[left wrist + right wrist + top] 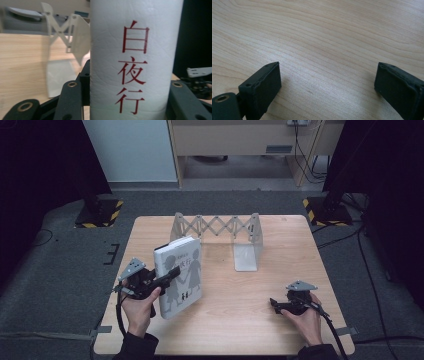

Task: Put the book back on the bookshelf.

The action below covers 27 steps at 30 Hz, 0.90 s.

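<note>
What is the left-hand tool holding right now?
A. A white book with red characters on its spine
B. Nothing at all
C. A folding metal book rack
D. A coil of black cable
A: the left gripper has its black fingers clamped on either side of the white book, whose spine with red characters faces that gripper's camera, while the book rack stands apart at the back of the table.

Dark sleeves, black gripper point(172, 272), grey three-cornered plates

White book point(179, 276) upright in left gripper point(170, 273), beside expanding bookend rack point(218, 227) on wooden table point(250, 310).
</note>
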Tool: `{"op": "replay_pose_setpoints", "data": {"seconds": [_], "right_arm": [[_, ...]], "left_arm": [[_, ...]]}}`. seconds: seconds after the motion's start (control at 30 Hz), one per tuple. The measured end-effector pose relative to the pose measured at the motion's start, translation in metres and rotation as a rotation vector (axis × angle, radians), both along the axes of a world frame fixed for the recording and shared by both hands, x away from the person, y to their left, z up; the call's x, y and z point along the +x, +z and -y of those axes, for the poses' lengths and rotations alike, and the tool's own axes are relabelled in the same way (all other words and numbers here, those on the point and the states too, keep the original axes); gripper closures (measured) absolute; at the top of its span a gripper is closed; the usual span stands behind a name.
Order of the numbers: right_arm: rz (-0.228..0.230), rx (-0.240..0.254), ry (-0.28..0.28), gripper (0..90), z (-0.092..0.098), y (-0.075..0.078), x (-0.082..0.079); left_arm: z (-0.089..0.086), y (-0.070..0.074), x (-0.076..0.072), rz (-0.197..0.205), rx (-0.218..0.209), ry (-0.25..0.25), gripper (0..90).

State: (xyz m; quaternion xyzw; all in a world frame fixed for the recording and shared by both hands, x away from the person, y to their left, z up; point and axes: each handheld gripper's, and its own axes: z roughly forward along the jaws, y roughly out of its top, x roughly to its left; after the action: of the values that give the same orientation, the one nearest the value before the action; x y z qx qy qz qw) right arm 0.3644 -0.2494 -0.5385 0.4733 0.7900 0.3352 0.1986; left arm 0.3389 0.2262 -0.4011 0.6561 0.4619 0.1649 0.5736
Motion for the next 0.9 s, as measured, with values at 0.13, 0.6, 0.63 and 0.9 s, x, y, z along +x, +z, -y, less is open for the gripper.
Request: {"op": "replay_pose_setpoints", "data": {"seconds": [0.13,0.6,0.63,0.9], "right_arm": [[-0.002,0.002,0.001,6.7,0.0,0.0,0.0],[-0.002,0.003,-0.003,6.4,-0.001,0.0,0.0],[-0.002,0.003,-0.003,6.4,-0.001,0.0,0.0],[-0.002,0.004,-0.003,6.4,-0.001,0.0,0.0]], "left_arm": [[-0.007,0.003,0.006,0.012,0.036,0.043,52.4],[-0.005,0.003,0.043,0.016,0.073,0.104,52.4],[-0.004,0.002,0.046,0.015,0.071,0.106,52.4],[0.015,-0.003,0.065,0.04,0.117,0.152,52.4]]}}
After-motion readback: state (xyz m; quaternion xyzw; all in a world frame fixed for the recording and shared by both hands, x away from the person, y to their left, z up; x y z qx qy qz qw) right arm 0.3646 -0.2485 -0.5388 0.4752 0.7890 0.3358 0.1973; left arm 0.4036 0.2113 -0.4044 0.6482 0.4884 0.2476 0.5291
